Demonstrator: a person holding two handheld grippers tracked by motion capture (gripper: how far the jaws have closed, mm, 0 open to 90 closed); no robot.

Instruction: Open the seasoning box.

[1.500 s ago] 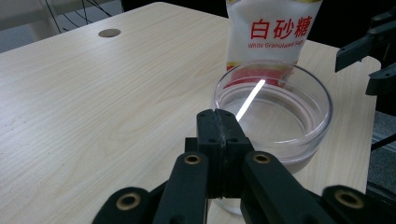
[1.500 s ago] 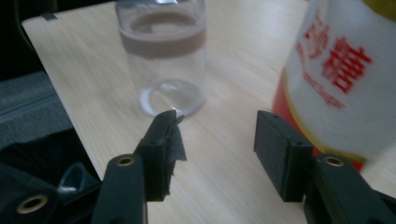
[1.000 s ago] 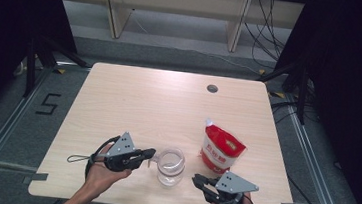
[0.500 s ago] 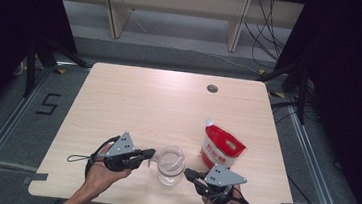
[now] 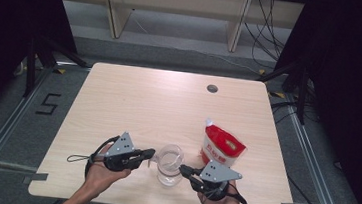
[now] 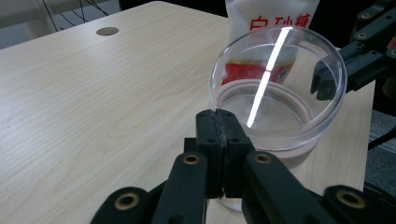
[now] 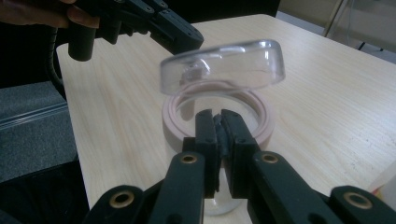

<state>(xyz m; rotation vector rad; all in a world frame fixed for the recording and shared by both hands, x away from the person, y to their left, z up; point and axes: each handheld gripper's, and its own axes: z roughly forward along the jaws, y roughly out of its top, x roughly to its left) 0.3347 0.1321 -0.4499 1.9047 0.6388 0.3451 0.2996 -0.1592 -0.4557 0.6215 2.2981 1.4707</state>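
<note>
**High view: a clear jar between two closed grippers near the front edge**

High view puts the clear jar (image 5: 170, 165) on the tabletop (image 5: 158, 105), close to the front edge and a little right of the middle. Its transparent lid (image 7: 223, 64) is tipped up on one side above the pale ring (image 7: 217, 112) at the jar's mouth, seen plainly from the right gripper view.

The left gripper (image 5: 150, 153) lies just left of the jar, its jaws pressed together with their tips at the lid's edge; in the left gripper view (image 6: 225, 122) the tips touch the rim of the tilted lid, though whether they pinch it cannot be told. The right gripper (image 5: 183, 169) comes in from the jar's right and front, jaws likewise closed, their tips at the near side of the ring (image 7: 218, 122); a small dark piece sits between them, and what it is cannot be made out.

A red and white pouch (image 5: 221, 147) stands just behind and to the right of the jar, near the right gripper. A round grommet hole (image 5: 212, 88) sits well apart, toward the far edge.

Room is tight in front, where the jar and both hands crowd the tabletop's near edge. Behind the jar and to the left, bare wood runs to the far and left edges.
</note>
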